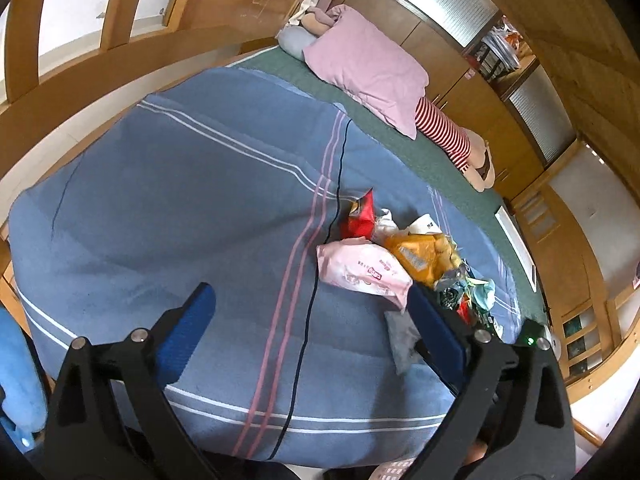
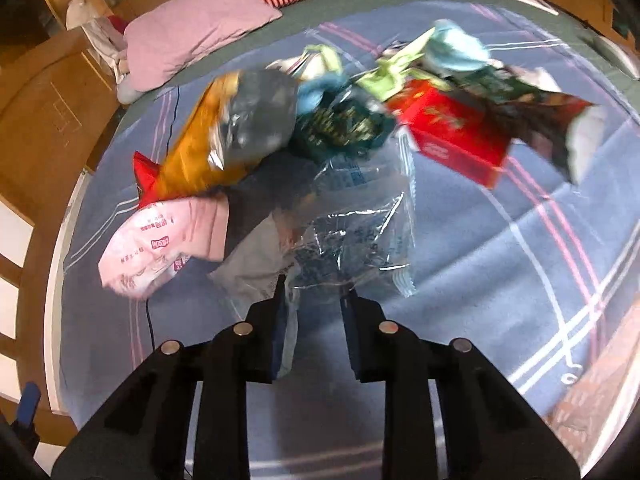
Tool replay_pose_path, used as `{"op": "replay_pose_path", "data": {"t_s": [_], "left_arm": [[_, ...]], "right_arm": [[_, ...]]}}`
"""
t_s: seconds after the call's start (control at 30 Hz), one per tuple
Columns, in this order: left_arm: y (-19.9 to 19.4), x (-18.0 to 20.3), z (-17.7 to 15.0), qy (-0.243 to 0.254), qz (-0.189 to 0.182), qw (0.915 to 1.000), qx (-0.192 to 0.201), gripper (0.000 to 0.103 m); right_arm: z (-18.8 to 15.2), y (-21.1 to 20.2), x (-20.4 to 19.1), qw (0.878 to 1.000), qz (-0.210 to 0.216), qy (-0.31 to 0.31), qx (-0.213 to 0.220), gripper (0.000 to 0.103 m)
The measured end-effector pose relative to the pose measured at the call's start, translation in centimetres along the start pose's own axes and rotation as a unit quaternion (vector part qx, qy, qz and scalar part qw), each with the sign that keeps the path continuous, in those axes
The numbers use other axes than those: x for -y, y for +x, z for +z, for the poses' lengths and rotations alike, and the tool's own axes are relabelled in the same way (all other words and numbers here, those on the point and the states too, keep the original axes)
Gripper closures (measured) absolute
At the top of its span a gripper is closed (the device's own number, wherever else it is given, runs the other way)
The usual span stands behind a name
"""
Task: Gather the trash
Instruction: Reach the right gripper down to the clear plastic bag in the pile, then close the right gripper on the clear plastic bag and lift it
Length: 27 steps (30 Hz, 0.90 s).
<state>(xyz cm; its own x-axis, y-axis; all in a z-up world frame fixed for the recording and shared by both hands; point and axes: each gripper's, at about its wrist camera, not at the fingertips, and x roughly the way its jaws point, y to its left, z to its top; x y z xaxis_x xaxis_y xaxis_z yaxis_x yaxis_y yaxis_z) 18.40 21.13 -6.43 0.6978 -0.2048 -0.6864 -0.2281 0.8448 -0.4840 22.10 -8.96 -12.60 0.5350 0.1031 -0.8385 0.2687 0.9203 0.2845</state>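
A pile of trash lies on a blue striped blanket (image 1: 180, 184). In the left wrist view I see a red snack packet (image 1: 360, 216), a pink tissue pack (image 1: 360, 270), an orange bag (image 1: 416, 256) and a grey wrapper (image 1: 400, 340). My left gripper (image 1: 310, 292) hangs open over the blanket with nothing between its fingers, and its right finger is beside the pink pack. In the right wrist view my right gripper (image 2: 314, 292) is shut on the near edge of a clear plastic wrapper (image 2: 352, 232). Beyond it lie the orange bag (image 2: 192, 160), the pink pack (image 2: 160, 248) and a red box (image 2: 452, 136).
A pink pillow (image 1: 368, 64) and a doll in red-striped clothing (image 1: 440, 132) lie at the head of the bed on a green sheet (image 1: 432, 160). Wooden cupboards (image 1: 480, 92) and wooden walls surround the bed. A thin black cable (image 1: 312, 300) runs across the blanket.
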Motion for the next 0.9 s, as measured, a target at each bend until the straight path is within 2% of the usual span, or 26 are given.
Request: {"op": "replay_pose_path", "data": {"t_s": [0.13,0.27,0.6,0.9], "left_arm": [[0.4,-0.3,0.2,-0.012,0.004,0.9999,-0.001,0.007],[0.2,-0.3,0.4,-0.015,0.013,0.9998,0.004,0.007],[-0.5,0.1,0.4,0.003,0.034,0.9990,0.030,0.007],[-0.6,0.2,0.5,0.015,0.036,0.9985,0.038,0.006]], "right_arm": [[-0.8,-1.8,1.5,0.999,-0.025,-0.004,0.023,0.076],[-1.0,-2.5,3.1,0.999,-0.032,0.004,0.027,0.076],[-1.3,-3.9,3.2,0.999,-0.028,0.000,0.043,0.077],[-1.7,-4.3,2.7,0.998,-0.035,-0.016,0.052,0.077]]}}
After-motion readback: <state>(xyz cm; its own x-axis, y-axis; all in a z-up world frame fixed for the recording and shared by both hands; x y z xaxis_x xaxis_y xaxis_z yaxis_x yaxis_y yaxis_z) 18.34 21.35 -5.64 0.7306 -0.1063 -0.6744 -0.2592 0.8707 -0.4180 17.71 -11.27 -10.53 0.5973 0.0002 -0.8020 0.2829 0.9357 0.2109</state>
